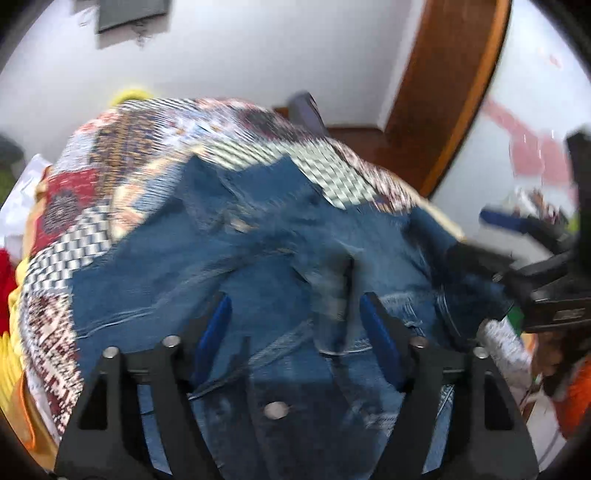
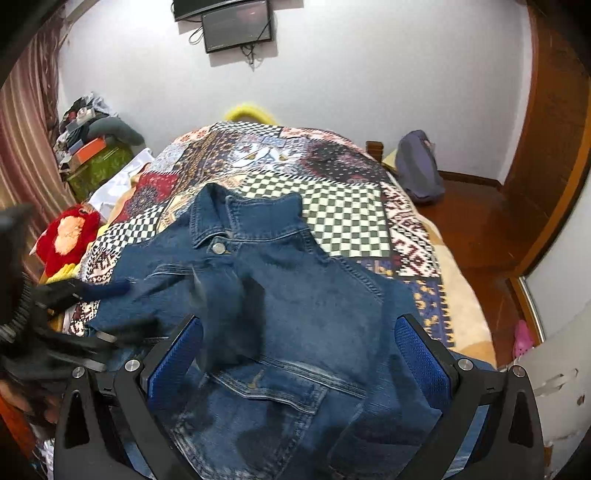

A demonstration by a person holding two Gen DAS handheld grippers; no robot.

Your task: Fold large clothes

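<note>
A dark blue denim jacket (image 2: 295,288) lies rumpled on the near half of the bed, collar (image 2: 258,210) toward the far end and a metal button (image 2: 218,248) showing. My right gripper (image 2: 299,321) stands wide open just above the jacket's middle, its blue pads (image 2: 177,354) apart from the cloth. In the left wrist view the jacket (image 1: 258,258) fills the centre. My left gripper (image 1: 295,299) is open over it, and a raised denim fold lies between the fingers without being pinched. From the right wrist view, the left gripper (image 2: 136,306) is a blur at the jacket's left edge.
A patchwork quilt (image 2: 332,214) covers the bed. A red plush toy (image 2: 70,232) and piled boxes (image 2: 92,147) sit at the left. A grey bag (image 2: 417,166) stands on the wooden floor (image 2: 480,221) at the right, near a wooden door (image 2: 554,147). A screen (image 2: 236,26) hangs on the wall.
</note>
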